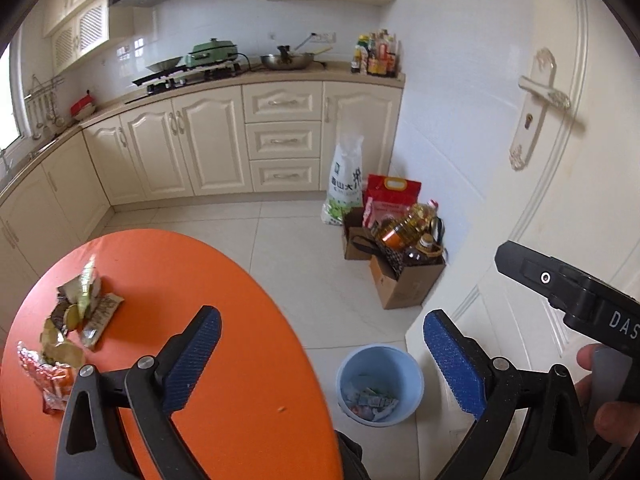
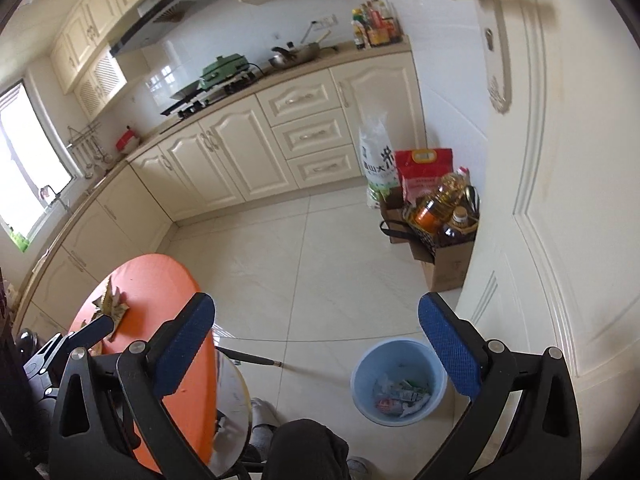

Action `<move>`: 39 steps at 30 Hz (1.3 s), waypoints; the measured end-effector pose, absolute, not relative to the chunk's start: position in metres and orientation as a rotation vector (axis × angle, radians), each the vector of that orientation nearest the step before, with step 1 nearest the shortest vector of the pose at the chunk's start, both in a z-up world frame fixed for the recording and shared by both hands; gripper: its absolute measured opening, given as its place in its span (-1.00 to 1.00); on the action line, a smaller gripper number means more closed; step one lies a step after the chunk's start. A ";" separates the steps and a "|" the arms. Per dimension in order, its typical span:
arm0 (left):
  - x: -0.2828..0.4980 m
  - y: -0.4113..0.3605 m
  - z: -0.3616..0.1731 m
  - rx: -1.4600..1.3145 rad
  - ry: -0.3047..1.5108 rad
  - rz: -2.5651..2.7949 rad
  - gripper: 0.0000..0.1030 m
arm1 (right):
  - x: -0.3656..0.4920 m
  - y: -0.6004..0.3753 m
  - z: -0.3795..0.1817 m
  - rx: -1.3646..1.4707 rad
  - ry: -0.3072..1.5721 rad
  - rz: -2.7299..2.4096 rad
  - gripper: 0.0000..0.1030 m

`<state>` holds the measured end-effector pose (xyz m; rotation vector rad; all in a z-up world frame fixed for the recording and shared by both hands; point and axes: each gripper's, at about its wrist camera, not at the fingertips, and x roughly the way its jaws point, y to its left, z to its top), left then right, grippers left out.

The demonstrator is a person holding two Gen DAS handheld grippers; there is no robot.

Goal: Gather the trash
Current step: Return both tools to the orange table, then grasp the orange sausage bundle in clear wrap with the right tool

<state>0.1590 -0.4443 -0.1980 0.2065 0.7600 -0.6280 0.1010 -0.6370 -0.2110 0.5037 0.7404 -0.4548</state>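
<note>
A pile of crumpled snack wrappers point(image 1: 76, 324) lies on the left part of the round orange table point(image 1: 224, 288); its far end shows in the right wrist view point(image 2: 110, 304). A light blue bin point(image 1: 379, 383) with wrappers in it stands on the floor right of the table, also in the right wrist view point(image 2: 398, 380). My left gripper point(image 1: 320, 360) is open and empty above the table's right edge. My right gripper point(image 2: 316, 348) is open and empty over the floor, left of the bin. The right gripper's body point(image 1: 580, 300) shows in the left wrist view.
Cardboard boxes with oil bottles point(image 1: 404, 256) and rice bags point(image 1: 346, 184) stand on the floor by a white door point(image 1: 560, 160). Cream kitchen cabinets point(image 1: 208, 140) run along the far wall and the left. A person's knee point(image 2: 308, 448) is below.
</note>
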 end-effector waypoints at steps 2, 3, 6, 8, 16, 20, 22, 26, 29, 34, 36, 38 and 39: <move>0.151 -0.413 -0.184 0.175 0.733 -0.594 0.95 | 0.111 -0.615 -0.196 0.472 0.722 -0.422 1.00; 0.148 -0.396 -0.178 0.160 0.721 -0.575 0.96 | 0.116 -0.604 -0.189 0.457 0.713 -0.404 1.00; 0.136 -0.346 -0.159 0.107 0.689 -0.520 0.96 | 0.131 -0.572 -0.175 0.416 0.703 -0.350 1.00; 0.125 -0.313 -0.147 0.075 0.662 -0.483 0.97 | 0.141 -0.548 -0.167 0.388 0.694 -0.308 1.00; 0.060 -0.197 -0.113 -0.017 0.579 -0.305 0.97 | 0.178 -0.459 -0.148 0.291 0.667 -0.136 1.00; 0.020 -0.160 -0.103 -0.052 0.548 -0.228 0.97 | 0.192 -0.416 -0.139 0.235 0.648 -0.052 1.00; -0.004 -0.141 -0.100 -0.069 0.524 -0.193 0.97 | 0.196 -0.396 -0.134 0.203 0.638 -0.005 1.00; -0.046 -0.113 -0.104 -0.092 0.507 -0.119 0.98 | 0.205 -0.359 -0.130 0.121 0.627 0.071 1.00; -0.069 -0.102 -0.114 -0.104 0.514 -0.063 0.98 | 0.215 -0.340 -0.138 0.071 0.648 0.135 1.00; -0.080 -0.104 -0.127 -0.134 0.539 -0.017 0.98 | 0.236 -0.320 -0.165 0.034 0.717 0.183 1.00; -0.079 -0.106 -0.133 -0.131 0.563 -0.008 0.98 | 0.246 -0.315 -0.177 0.018 0.749 0.195 1.00; -0.069 -0.112 -0.140 -0.137 0.592 -0.002 0.98 | 0.257 -0.310 -0.191 0.007 0.780 0.205 1.00; -0.070 -0.114 -0.146 -0.139 0.606 0.001 0.98 | 0.263 -0.308 -0.200 0.005 0.800 0.216 1.00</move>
